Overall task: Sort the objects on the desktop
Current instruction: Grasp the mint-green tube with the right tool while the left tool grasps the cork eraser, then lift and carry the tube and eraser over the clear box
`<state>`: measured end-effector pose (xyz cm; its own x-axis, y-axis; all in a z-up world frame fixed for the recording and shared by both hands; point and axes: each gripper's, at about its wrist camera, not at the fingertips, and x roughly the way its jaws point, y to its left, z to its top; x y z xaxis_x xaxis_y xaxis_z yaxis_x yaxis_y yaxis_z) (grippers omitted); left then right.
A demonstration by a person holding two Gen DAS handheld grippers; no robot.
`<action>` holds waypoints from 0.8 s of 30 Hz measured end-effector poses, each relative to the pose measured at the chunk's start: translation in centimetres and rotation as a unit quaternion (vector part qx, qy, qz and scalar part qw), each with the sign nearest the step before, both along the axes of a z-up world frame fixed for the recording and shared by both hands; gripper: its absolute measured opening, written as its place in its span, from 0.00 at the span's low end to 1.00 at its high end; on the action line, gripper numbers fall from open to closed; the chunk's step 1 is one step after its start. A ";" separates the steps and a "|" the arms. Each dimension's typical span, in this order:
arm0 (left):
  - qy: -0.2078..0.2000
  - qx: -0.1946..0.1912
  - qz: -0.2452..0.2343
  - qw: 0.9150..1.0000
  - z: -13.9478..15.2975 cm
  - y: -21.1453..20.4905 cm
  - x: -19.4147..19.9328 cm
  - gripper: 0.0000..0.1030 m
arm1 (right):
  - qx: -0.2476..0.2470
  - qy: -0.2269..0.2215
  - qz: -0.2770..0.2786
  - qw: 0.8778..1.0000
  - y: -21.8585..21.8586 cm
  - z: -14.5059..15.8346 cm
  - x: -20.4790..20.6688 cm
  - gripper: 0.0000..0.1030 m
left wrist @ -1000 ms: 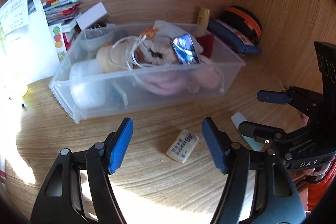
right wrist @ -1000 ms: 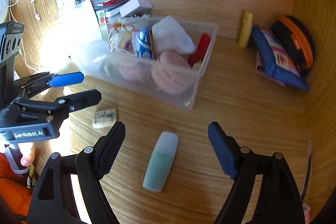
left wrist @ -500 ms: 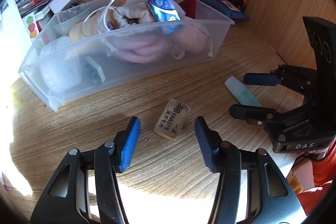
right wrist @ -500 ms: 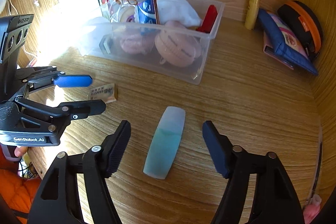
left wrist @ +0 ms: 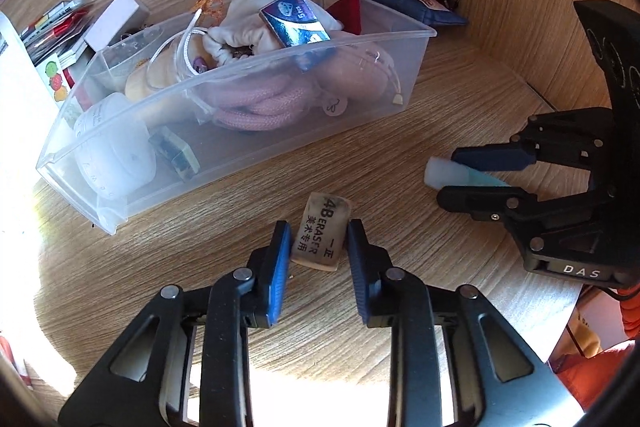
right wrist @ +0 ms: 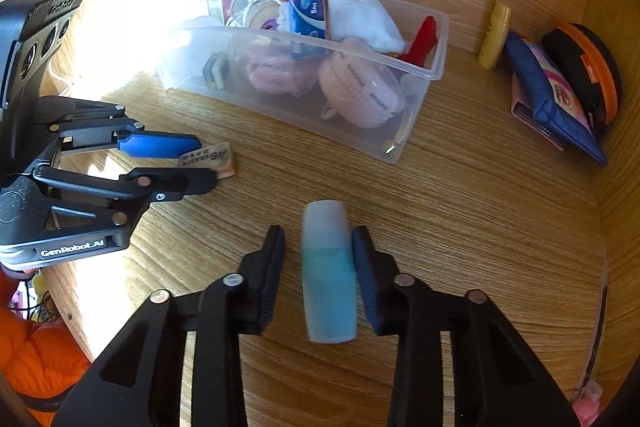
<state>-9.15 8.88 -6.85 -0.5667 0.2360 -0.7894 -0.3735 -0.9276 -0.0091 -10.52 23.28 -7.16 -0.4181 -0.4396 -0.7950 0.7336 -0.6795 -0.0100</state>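
Clear plastic bin (left wrist: 404, 39), already heaped with pouches and cord, standing on the wooden desk (right wrist: 480, 207) just behind both targets: could spill or reject anything dropped onto the pile. Teal-and-white tube (right wrist: 329, 275) lying flat, right gripper (right wrist: 318, 239) straddling it with only 1 pad seeming to touch and a gap on the other side, not yet clamped, so could roll or skid sideways on closing. Eraser (left wrist: 322, 233) lying skewed between the left gripper (left wrist: 318, 237) pads, apparently just touching both, grip unconfirmed; could twist and pop free.
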 end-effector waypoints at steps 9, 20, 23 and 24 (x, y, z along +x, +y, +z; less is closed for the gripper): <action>0.014 0.049 0.035 0.998 1.3 -2.2 0.0 0.25 | -0.018 -0.006 -0.005 1.000 -0.3 0.5 -0.4 0.22; 0.033 0.070 0.052 0.996 2.8 -3.8 0.2 0.22 | -0.067 0.008 -0.020 0.998 -0.1 4.6 -0.8 0.22; 0.040 0.074 0.056 0.995 3.2 -4.1 0.3 0.22 | -0.072 0.019 -0.019 0.997 -0.3 5.5 -0.6 0.22; 0.041 0.076 0.055 0.995 3.3 -4.1 0.3 0.22 | -0.074 0.020 -0.018 0.997 -0.4 5.6 -0.6 0.22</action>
<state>-8.87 4.74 -3.58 -0.6569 0.2817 -0.6994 -0.2752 -0.9532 -0.1255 -11.08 22.88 -1.54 -0.4658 -0.5354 -0.7046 0.7101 -0.7012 0.0634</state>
